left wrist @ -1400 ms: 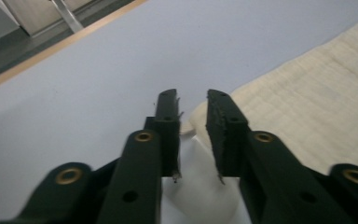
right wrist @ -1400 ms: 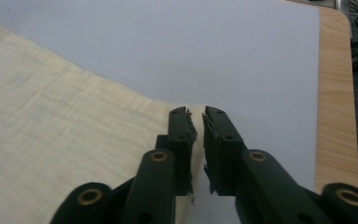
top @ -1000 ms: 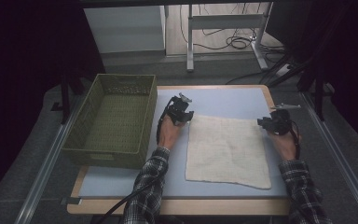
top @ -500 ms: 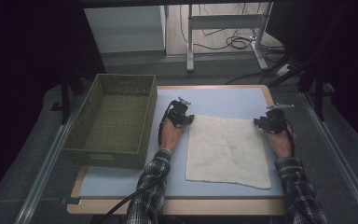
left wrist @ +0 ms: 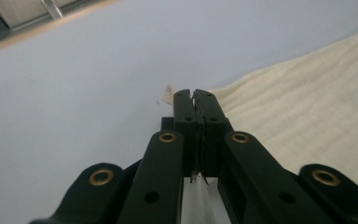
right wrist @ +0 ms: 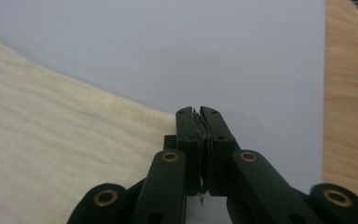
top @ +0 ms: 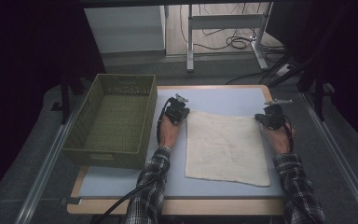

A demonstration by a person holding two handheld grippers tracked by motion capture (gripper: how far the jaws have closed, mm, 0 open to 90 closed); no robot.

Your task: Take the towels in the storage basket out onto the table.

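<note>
Cream cloth (top: 226,147) lies flat on the bench (top: 121,179), right of the green basket (top: 114,123), which sits well apart from it and looks empty. Left tool (top: 179,108) is at the cloth's far left corner, right tool (top: 266,116) at the far right corner.

Both tools have just been closing. In the left gripper view the left tool (left wrist: 196,95) has its jaws together, with a frayed tip of the cloth (left wrist: 307,107) poking out just past them, so it's clamped on that corner. Right gripper view: right tool (right wrist: 199,112) has its jaws together right at the cloth (right wrist: 65,149) edge; looks pinched on fabric, though only a thin bit shows between the pads.

My read: holding both far corners keeps the edge taut and square, so it can be lifted evenly for a fold toward the near edge.

No brands, labels or readable writing anywhere.
</note>
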